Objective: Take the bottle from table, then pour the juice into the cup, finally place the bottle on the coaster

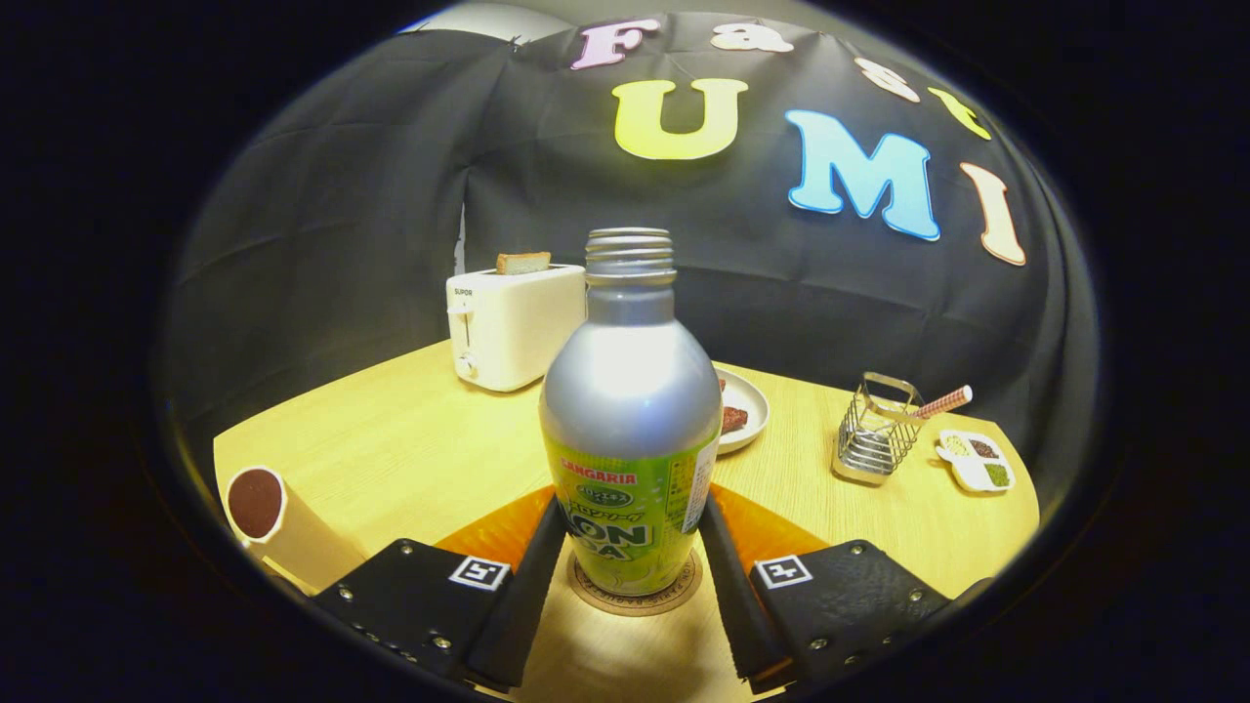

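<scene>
Bottle point(630, 430) stands upright on the coaster point(635, 596), so I judge the pour into the cup point(256, 503) done. My gripper point(630, 571) fingers hug its sides to steady it.

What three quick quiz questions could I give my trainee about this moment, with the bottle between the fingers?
1. True or false: the bottle stands upright on the coaster.
2. What is in the cup beside the left finger? A) nothing B) a dark brown drink C) a straw
3. Fill in: a slice of toast sticks out of the white ____ behind the bottle.

Key: 1 true; its base sits on the round coaster. 2 B. 3 toaster. Extra note: the gripper brackets the bottle with a finger close on each side, but whether both press on it cannot be told.
</scene>
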Action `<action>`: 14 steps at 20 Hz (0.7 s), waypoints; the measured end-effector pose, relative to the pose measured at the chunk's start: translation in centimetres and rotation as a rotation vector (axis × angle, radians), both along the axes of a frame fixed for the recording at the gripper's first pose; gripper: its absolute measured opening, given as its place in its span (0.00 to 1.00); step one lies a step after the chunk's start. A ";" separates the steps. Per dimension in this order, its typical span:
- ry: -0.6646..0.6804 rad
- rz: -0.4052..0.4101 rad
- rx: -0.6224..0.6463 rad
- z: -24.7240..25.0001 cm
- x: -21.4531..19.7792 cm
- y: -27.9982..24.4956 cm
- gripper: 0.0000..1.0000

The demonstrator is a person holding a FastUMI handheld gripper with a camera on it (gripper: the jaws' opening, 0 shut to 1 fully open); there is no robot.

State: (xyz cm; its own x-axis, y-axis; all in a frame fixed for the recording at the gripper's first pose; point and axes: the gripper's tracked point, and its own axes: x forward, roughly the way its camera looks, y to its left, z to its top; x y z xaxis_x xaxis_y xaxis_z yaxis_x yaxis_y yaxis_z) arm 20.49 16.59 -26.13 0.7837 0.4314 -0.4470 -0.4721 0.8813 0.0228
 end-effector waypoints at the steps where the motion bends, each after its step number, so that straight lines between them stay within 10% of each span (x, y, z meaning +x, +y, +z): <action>1: -0.002 -0.003 0.001 -0.2 0.1 0.0 0.77; 14: 0.036 -0.073 0.037 -1.7 -0.5 -0.8 0.80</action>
